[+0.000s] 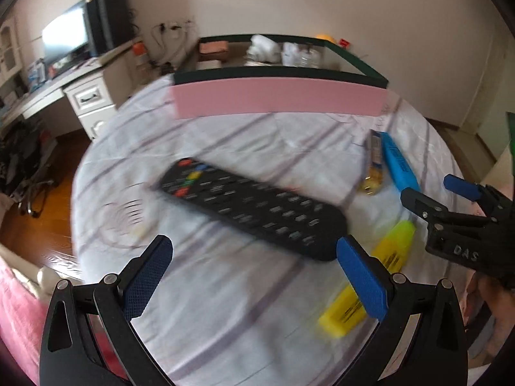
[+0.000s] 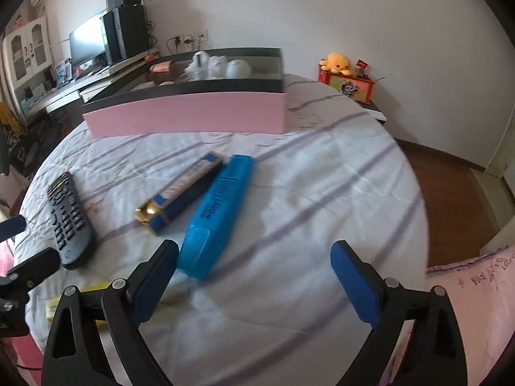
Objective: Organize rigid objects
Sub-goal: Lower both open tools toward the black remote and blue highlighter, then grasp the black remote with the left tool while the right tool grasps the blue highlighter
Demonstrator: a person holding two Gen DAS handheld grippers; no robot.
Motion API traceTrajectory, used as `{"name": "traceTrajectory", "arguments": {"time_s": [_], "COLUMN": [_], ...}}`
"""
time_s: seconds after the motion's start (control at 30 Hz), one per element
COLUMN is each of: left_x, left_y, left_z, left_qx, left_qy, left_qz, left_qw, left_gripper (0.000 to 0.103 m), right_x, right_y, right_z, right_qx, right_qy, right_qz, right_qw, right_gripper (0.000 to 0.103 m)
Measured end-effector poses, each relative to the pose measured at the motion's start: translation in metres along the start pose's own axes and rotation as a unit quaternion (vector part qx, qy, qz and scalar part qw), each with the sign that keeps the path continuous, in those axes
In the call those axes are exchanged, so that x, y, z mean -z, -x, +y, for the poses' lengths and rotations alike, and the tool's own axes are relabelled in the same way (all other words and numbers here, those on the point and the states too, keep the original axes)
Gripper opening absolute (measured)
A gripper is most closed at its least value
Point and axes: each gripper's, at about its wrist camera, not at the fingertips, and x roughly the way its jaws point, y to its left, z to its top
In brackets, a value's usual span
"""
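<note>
Black remote (image 1: 254, 207), blue highlighter (image 2: 215, 212), yellow highlighters (image 1: 370, 276), pink-fronted box (image 2: 186, 114), white purple-striped sheet (image 2: 305, 193)

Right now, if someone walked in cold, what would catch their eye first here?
Probably the long black remote lying slantwise on the striped sheet, just ahead of the open left gripper. Next, the bright blue highlighter beside a blue-and-gold box, with the pink-fronted box behind them.
</note>
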Motion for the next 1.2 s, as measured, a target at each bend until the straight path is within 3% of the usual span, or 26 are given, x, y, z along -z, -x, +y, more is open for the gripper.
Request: {"name": "traceTrajectory", "arguments": {"time_s": [0.07,0.13,0.4,0.63,0.77,1.0,1.1,1.13,1.2], "left_x": [-0.005,-0.010,-0.002,0.019,0.013,-0.005,-0.010,-0.011,-0.010], "left_y": [-0.008,-0.019,-0.021,-0.004,-0.006,-0.027,-0.030,-0.028,-0.024], "left_z": [-0.008,-0.010,0.005,0.051,0.058,0.060,0.063,0.064,0.065], "left_qx": [0.010,0.003,-0.030,-0.077,-0.070,-0.063,-0.043,-0.033,-0.024], "left_qy": [0.013,0.028,0.035,0.068,0.073,0.065,0.046,0.040,0.025], "left_qz": [0.007,0.021,0.030,0.033,0.022,-0.001,-0.019,-0.023,-0.027], "left_qw": [0.9998,0.9994,0.9985,0.9941,0.9946,0.9959,0.9978,0.9984,0.9990], "left_gripper": [0.103,0.103,0.103,0.103,0.103,0.102,0.084,0.070,0.054], "right_x": [0.000,0.001,-0.001,-0.002,-0.005,-0.012,-0.012,-0.011,-0.009], "right_y": [0.001,0.000,-0.002,0.000,-0.004,-0.016,-0.017,-0.017,-0.014], "right_z": [-0.009,-0.015,-0.012,-0.007,-0.001,0.003,0.002,0.002,0.001], "right_qx": [-0.005,-0.006,-0.020,-0.032,-0.033,-0.028,-0.029,-0.030,-0.032], "right_qy": [-0.007,-0.013,-0.010,-0.003,0.008,0.025,0.025,0.026,0.024], "right_qz": [0.000,0.002,-0.003,-0.009,-0.009,-0.008,-0.009,-0.010,-0.019], "right_qw": [1.000,1.000,1.000,0.999,0.999,0.999,0.999,0.999,0.999], "right_gripper": [0.081,0.076,0.069,0.065,0.059,0.058,0.058,0.057,0.045]}}
